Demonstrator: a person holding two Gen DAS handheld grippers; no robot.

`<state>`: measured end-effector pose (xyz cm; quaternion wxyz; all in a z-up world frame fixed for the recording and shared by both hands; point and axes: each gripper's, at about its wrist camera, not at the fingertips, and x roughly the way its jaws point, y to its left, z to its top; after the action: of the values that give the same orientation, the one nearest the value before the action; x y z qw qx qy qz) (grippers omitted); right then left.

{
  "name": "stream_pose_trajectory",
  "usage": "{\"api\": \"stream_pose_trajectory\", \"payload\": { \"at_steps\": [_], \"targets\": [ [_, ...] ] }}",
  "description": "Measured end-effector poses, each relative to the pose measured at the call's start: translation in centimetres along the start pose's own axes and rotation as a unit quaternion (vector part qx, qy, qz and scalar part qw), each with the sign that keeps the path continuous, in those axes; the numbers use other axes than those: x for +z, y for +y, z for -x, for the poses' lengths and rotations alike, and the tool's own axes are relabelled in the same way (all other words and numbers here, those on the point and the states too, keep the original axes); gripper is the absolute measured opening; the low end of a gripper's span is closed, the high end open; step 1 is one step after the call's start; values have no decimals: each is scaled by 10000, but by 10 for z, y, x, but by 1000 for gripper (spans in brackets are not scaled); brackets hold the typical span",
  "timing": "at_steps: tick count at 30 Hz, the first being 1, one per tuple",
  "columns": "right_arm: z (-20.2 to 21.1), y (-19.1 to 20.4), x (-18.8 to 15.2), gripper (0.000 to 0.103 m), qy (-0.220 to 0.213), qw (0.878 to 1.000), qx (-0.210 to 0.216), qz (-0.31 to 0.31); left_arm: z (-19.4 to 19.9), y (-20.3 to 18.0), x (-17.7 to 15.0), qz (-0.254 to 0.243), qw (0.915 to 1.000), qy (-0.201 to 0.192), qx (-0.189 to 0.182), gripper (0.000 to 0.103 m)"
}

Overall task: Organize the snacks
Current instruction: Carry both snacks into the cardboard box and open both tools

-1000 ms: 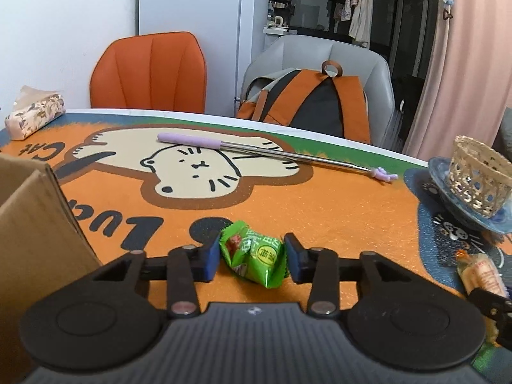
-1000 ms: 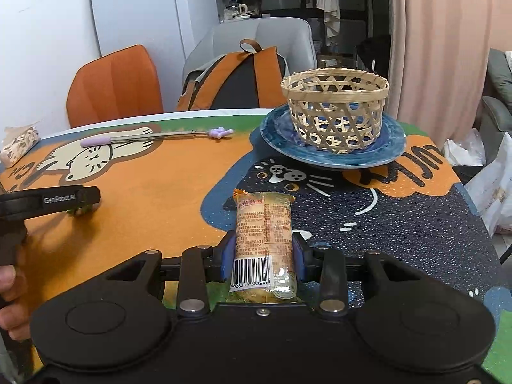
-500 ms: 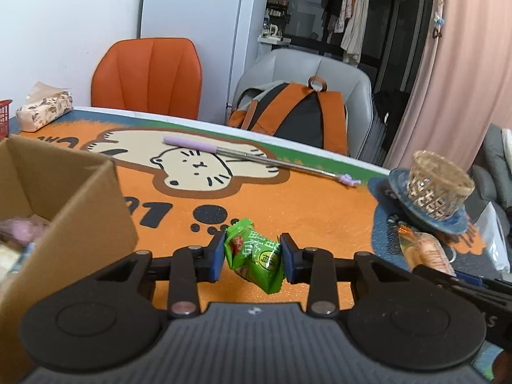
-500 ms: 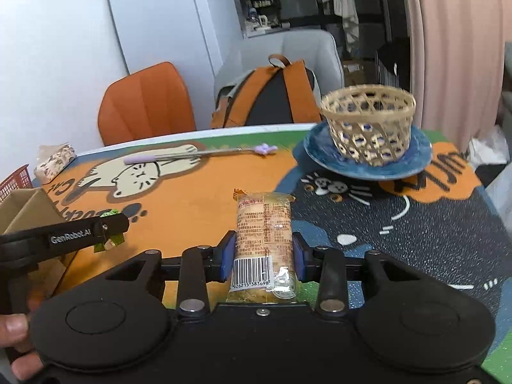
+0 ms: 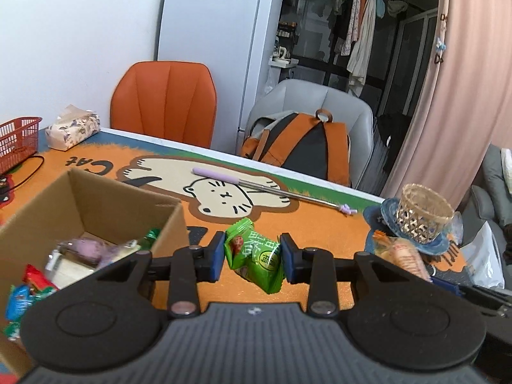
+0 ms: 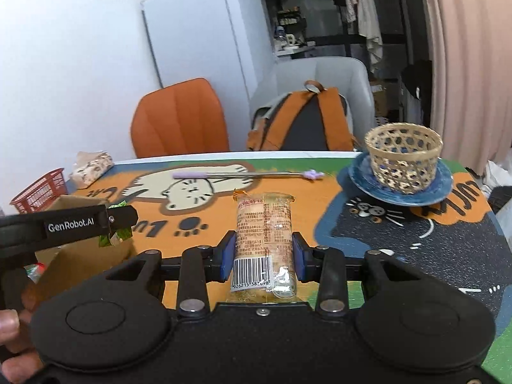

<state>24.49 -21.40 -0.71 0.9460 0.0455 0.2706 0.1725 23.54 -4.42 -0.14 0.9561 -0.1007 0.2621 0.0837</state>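
My left gripper (image 5: 252, 256) is shut on a green snack packet (image 5: 256, 256), held above the orange table mat. An open cardboard box (image 5: 86, 192) with several wrapped snacks inside stands just to its left. My right gripper (image 6: 264, 256) is shut on a long clear-wrapped cake bar (image 6: 264, 233) with a barcode at its near end. In the right wrist view the left gripper (image 6: 108, 224) shows side-on at the left, with the green packet (image 6: 116, 235) in it, over the cardboard box (image 6: 80, 256). The cake bar (image 5: 406, 256) shows at the right of the left wrist view.
A woven basket (image 6: 403, 156) stands on a blue plate (image 6: 441, 185) at the right. A purple-handled extendable rod (image 6: 243, 175) lies across the cat picture. A red basket (image 5: 17, 140) and a tissue pack (image 5: 72, 129) sit far left. Chairs and a backpack (image 5: 304, 147) stand behind the table.
Both grippers have risen off the table with their snacks and drawn back, and the cardboard box has come into view at the left.
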Motion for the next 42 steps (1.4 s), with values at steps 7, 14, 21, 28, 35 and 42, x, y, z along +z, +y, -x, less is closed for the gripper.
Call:
{"api": "stream_pose_trajectory", "payload": {
  "at_steps": [7, 14, 21, 28, 35, 42],
  "targets": [
    [8, 25, 6, 37, -84, 9998, 159, 117, 24, 20, 11, 134, 9998, -132, -5, 35],
    [12, 52, 11, 37, -138, 9992, 278, 240, 44, 49, 20, 370, 9989, -275, 25, 35],
    [12, 75, 14, 37, -169, 9983, 449, 316, 57, 80, 25, 540, 9978, -340, 161, 35],
    [12, 95, 16, 37, -184, 9971, 607, 424, 66, 115, 22, 755, 9961, -336, 315, 35],
    [8, 117, 14, 37, -170, 9957, 748, 524, 72, 142, 20, 909, 9948, -348, 317, 39],
    [11, 136, 16, 37, -180, 9940, 875, 636, 78, 162, 17, 1096, 9927, -305, 400, 49]
  ]
}}
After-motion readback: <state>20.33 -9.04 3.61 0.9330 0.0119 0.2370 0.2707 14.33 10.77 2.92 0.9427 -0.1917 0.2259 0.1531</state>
